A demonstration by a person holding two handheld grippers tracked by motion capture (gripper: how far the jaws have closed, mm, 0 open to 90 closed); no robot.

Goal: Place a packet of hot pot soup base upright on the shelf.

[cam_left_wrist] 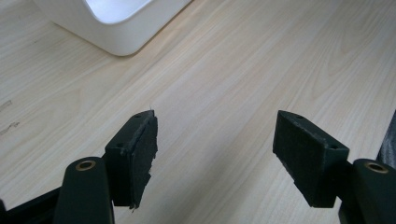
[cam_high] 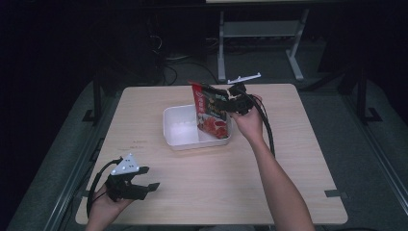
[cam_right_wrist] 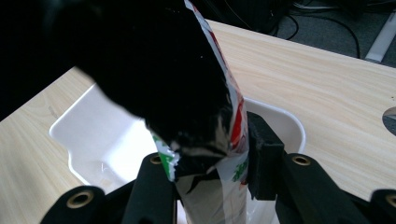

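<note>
Our right hand-held gripper (cam_high: 234,102) has its jaws closed on the upper part of a red snack bag (cam_high: 211,113) (its print faces the high view), and the bag stands upright with its lower end inside the right compartment of the white tray (cam_high: 179,143), which sits near the middle of the worktop (cam_high: 288,159). Our left hand-held gripper (cam_high: 146,179) rests low at the near left corner of the worktop, well apart from the tray, with jaws wide and nothing between them.

Red packet, white tub, pale bench

The packet (cam_high: 211,110) is red with green, white and black print; the tub (cam_high: 180,126) plain white; the bench (cam_high: 288,144) light woodgrain.
</note>
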